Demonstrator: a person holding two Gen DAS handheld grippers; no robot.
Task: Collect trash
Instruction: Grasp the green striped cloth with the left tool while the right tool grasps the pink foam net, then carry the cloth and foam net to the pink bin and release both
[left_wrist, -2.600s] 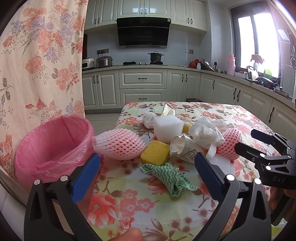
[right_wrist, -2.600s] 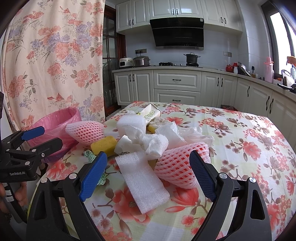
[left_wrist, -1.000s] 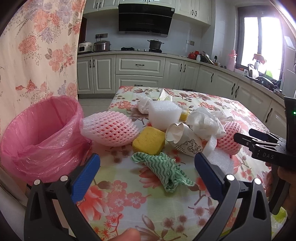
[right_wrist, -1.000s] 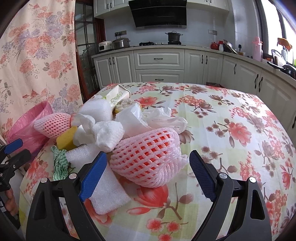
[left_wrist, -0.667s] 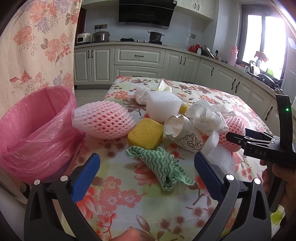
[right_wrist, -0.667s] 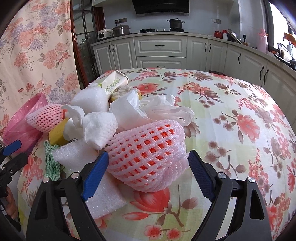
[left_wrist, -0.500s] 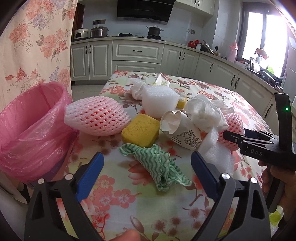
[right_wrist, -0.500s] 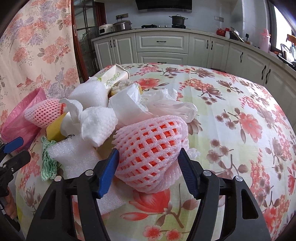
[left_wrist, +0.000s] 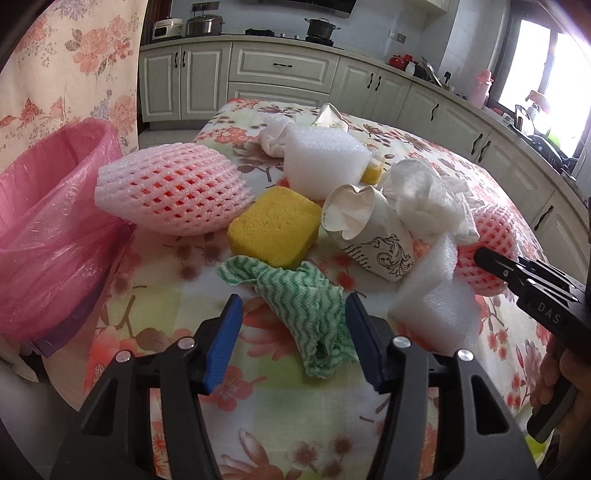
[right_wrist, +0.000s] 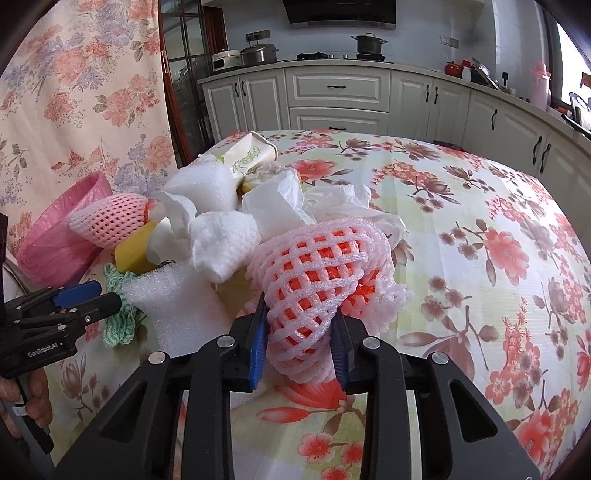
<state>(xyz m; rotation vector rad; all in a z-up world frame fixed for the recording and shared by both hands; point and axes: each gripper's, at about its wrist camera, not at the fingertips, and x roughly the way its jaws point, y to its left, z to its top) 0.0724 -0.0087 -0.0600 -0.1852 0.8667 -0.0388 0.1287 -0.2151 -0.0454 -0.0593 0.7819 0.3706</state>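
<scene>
Kitchen backdrop, cabinets behind, floral-cloth table up front w/ a trash pile on its left half; pink-lined bin sits just off the table's left edge.

R gripper: jaws closing, blue pads already pressed into the near end of a pink foam net. Net is seen bulging out past the pads, so it's pinched, resting on the cloth beside a white foam sheet.

L gripper: jaws closing, about half spread, a green cloth lying between them. Right pad looks to be brushing the cloth's edge, left pad clear of it – no squeeze yet.

How the step is best done, as judged: the net is springy, so the pinch should be finished firm and deep before any lift, else it could pop free. The cloth is limp and flat; pads should be lowered to the tabletop and closed on the bunched fold, not the thin edge. Yellow sponge and paper cup sit just beyond – not to be nudged.

Pose: both grippers are pitched steeply downward toward the table, side by side, each handle held in a hand at the frame edge.
</scene>
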